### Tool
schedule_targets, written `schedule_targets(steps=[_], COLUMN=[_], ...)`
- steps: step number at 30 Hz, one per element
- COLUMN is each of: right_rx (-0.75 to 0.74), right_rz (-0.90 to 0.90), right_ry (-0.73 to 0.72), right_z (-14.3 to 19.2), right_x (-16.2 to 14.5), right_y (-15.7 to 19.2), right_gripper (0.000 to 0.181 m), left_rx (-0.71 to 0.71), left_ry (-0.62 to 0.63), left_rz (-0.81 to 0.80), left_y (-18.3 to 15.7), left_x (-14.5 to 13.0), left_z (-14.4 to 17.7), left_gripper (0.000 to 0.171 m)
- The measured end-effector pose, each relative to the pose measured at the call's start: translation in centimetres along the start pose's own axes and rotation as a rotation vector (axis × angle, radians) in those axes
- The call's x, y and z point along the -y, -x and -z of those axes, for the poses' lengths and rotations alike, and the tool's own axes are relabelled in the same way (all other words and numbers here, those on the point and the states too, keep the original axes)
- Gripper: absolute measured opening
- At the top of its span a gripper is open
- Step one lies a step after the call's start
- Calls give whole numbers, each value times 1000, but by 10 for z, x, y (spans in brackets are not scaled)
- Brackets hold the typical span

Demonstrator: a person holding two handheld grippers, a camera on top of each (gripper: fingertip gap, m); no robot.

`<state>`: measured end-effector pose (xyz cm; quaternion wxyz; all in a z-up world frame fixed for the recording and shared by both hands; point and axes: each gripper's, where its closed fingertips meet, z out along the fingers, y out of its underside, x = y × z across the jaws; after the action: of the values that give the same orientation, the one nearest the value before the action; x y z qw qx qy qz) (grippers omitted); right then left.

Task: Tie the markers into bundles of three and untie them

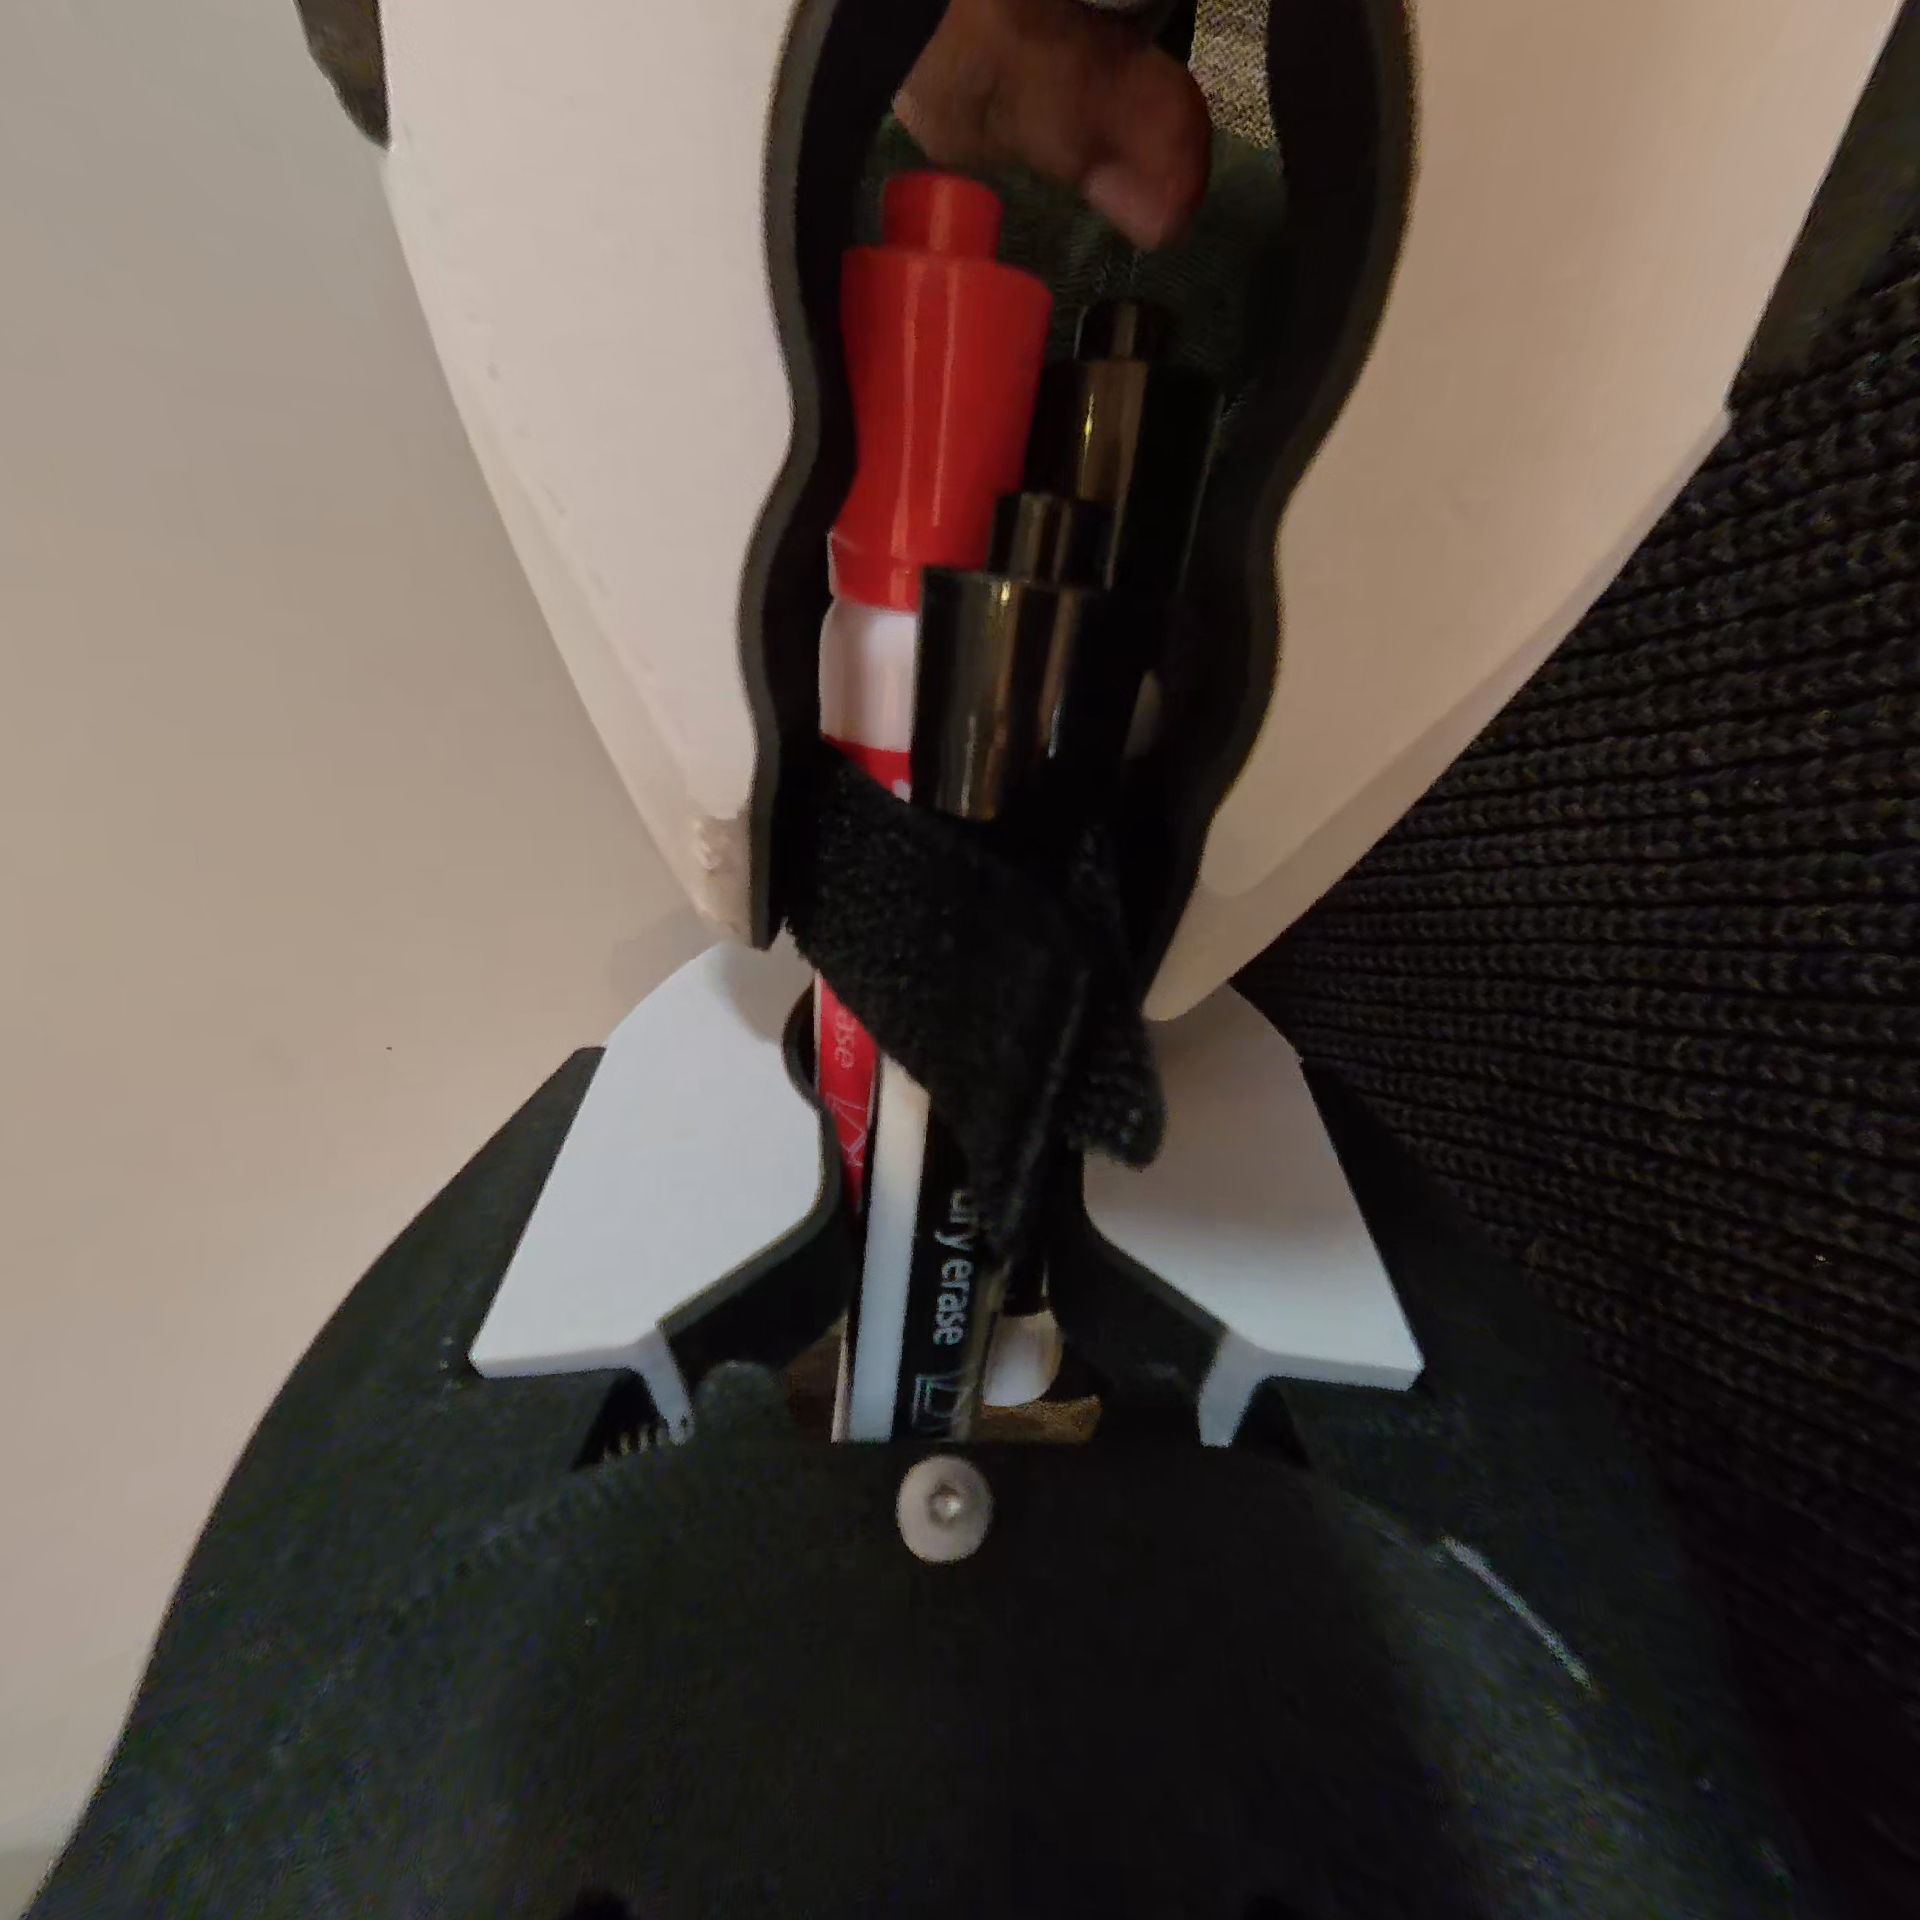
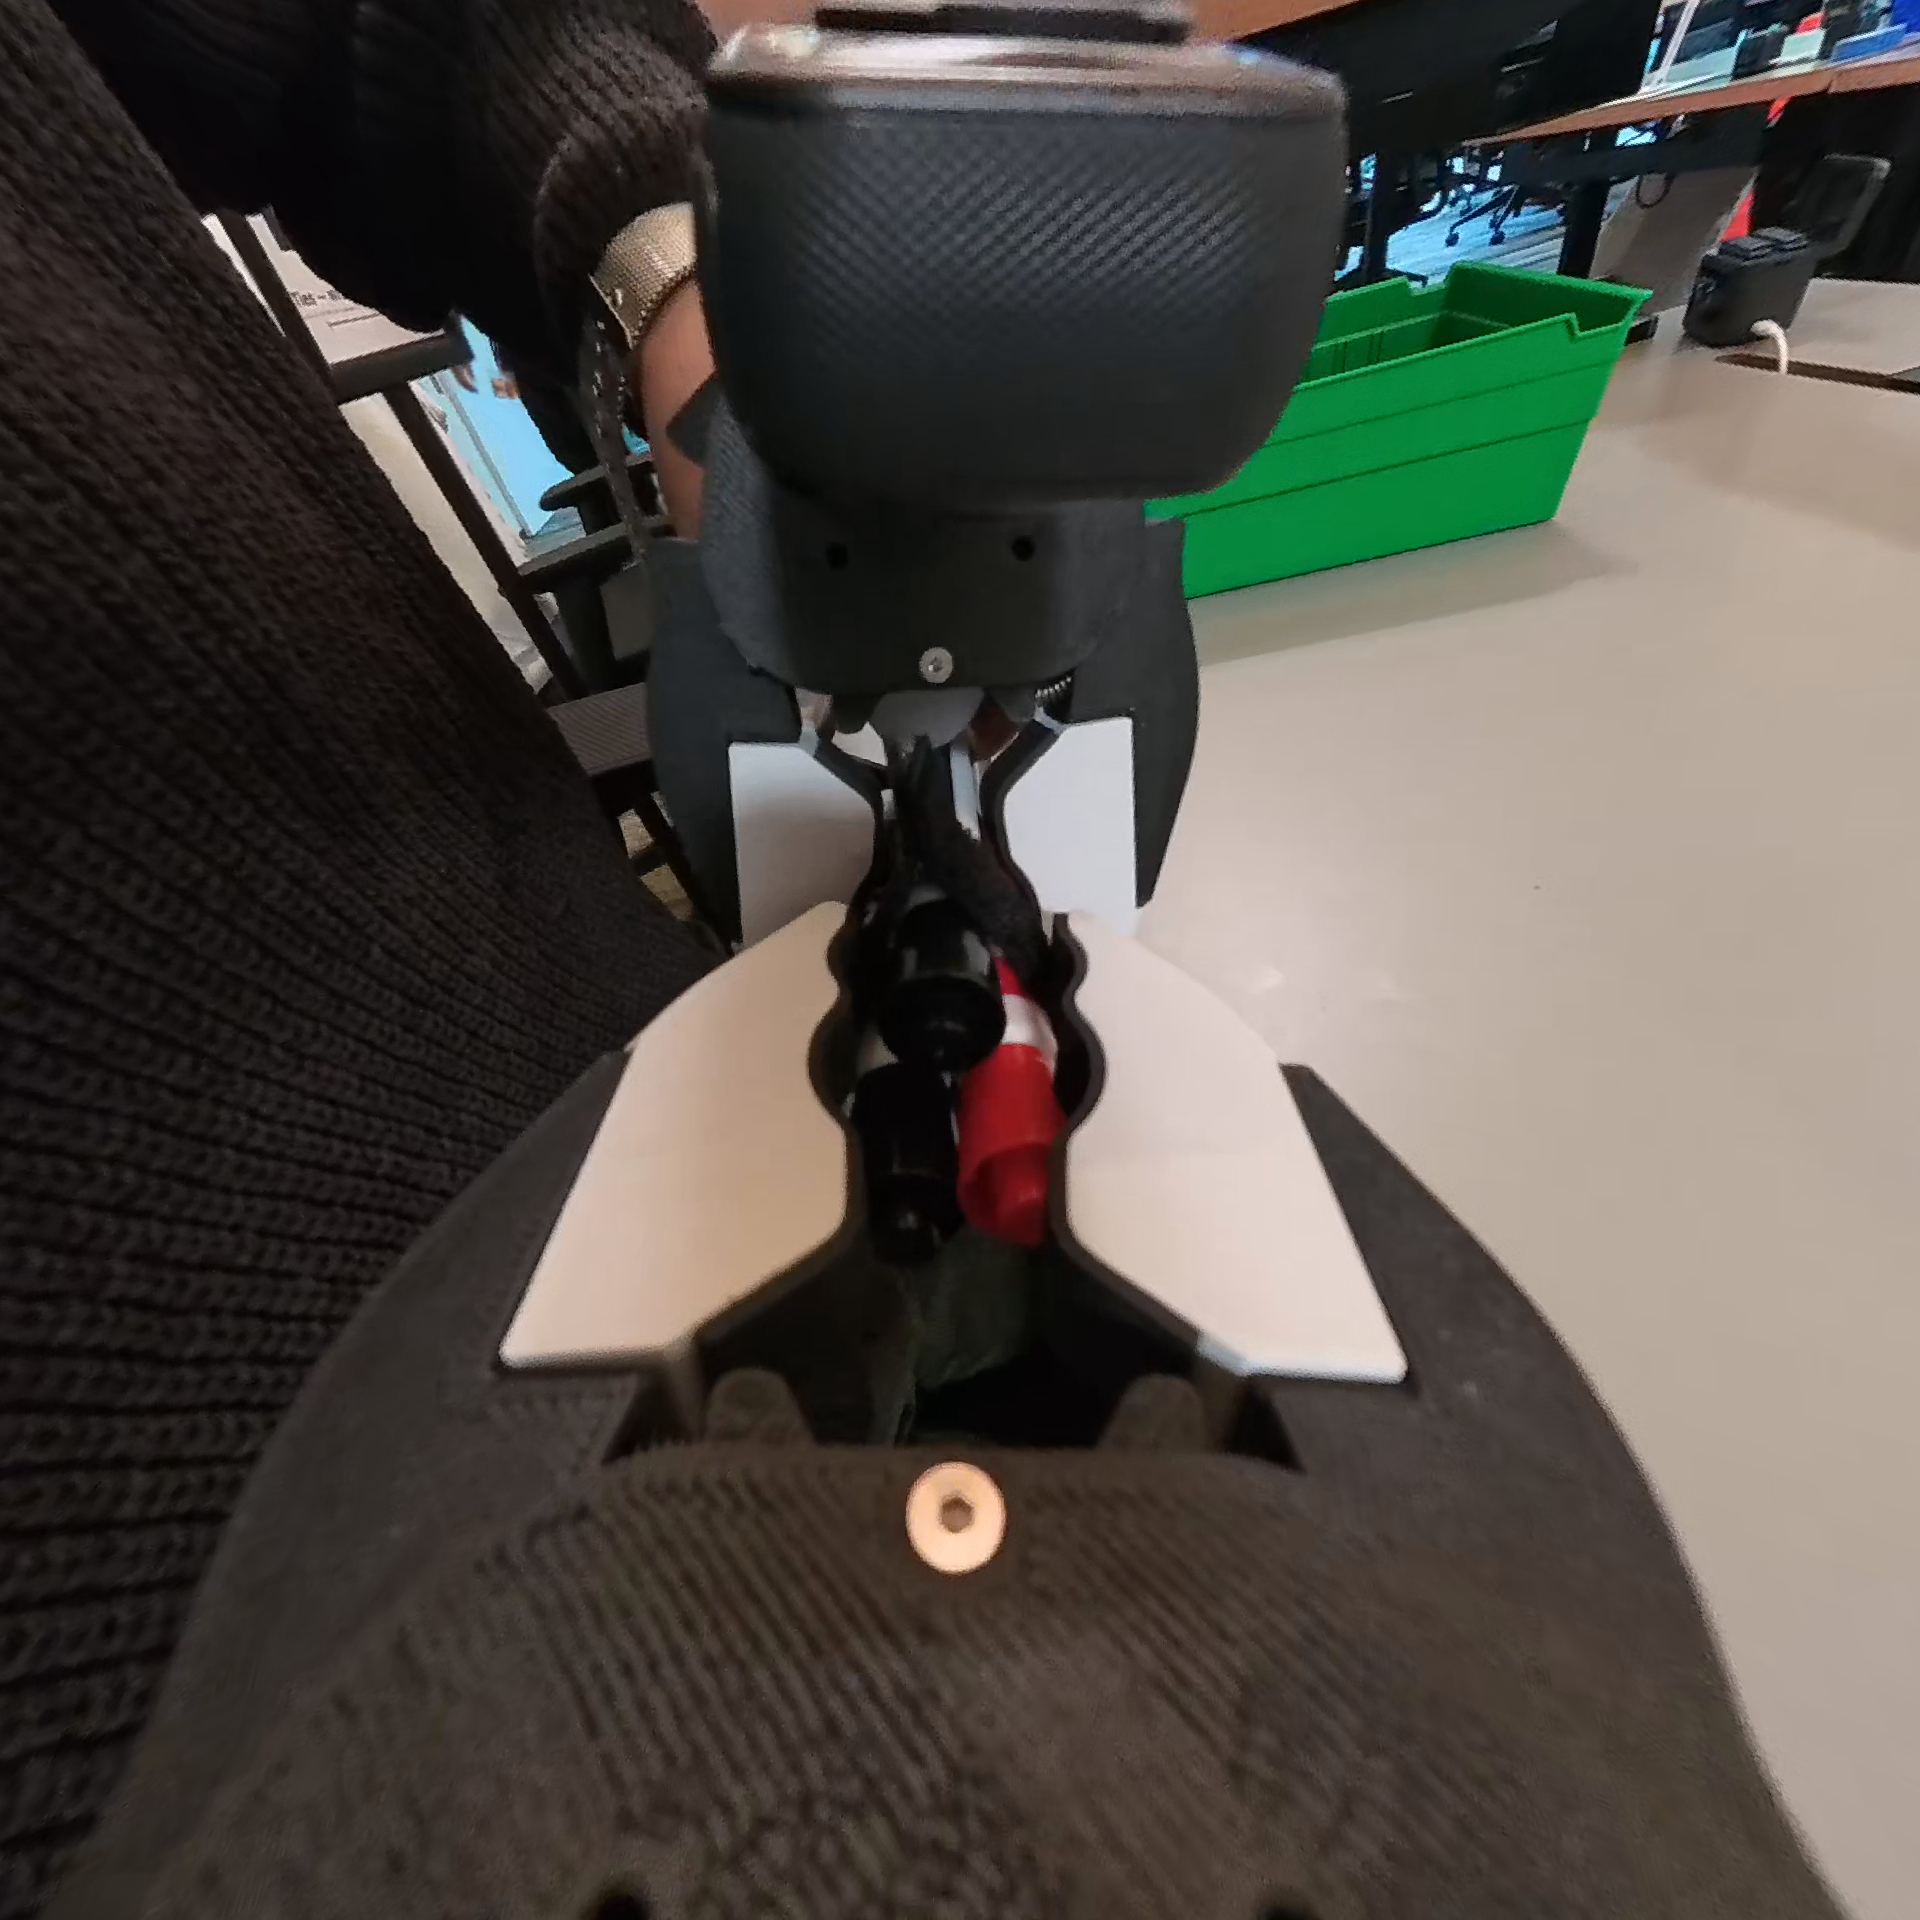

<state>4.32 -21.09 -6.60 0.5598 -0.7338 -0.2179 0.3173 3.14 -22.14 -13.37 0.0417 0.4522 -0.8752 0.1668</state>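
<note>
left gripper (image 1: 951,1143): 2 fingers closed in tight, facing right gripper head-on
right gripper (image 2: 951,1049): 2 fingers closed in tight, tips meeting left gripper's tips (image 2: 935,831)
left gripper body (image 2: 997,312): opposite right wrist camera, held by hand (image 2: 665,416) at its side
sleeve (image 2: 260,831): black knit, left of right gripper

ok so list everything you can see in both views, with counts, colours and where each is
red marker: one, red cap, in the bundle clamped between both grippers
black markers: two, black caps, beside the red one
strap: one, black, wrapped around the three markers, loose end hanging
bin: one, green, on the table behind
table: one, pale grey, under the grippers
chairs and desks: several, dark, far background
sleeve: black knit, left of right wrist view
left gripper: white fingers, shut on the barrels
right gripper: white fingers, shut on the cap ends
</note>
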Motion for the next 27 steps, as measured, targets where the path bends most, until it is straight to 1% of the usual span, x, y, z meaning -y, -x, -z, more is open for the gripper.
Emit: schedule_targets(steps=[14, 15, 17, 18, 20, 22, 24, 27], right_rx=[15, 21, 47, 59, 59, 68, 44, 25], right_rz=[12, 4, -31, -47, -68, -61, -24, -39], right_ry=[-1, -20, -58, -48, -39, -15, -10, -13], right_z=[-1, 0, 3, 3, 1, 0, 1, 4], right_x=[0, 3, 9, 7, 5, 2, 2, 3], right_y=[4, 4, 6, 6, 5, 7, 5, -1], right_gripper=[34, 32, 14, 12, 16, 38, 50, 45], left_rx=[-21, -19, -13, -18, -16, -22, -10, -6], left_ry=[50, 59, 49, 57, 46, 44, 37, 27], left_rz=[12, 8, -14, -8, -2, 9, 9, 6], left_y=[-4, -4, -5, -6, -5, -4, -2, -1], left_x=[-6, -8, -7, -7, -5, -5, -4, -2], left_z=[-3, -4, -6, -6, -6, -4, -2, 1], left_gripper=[43, 44, 43, 43, 45, 44, 44, 44])
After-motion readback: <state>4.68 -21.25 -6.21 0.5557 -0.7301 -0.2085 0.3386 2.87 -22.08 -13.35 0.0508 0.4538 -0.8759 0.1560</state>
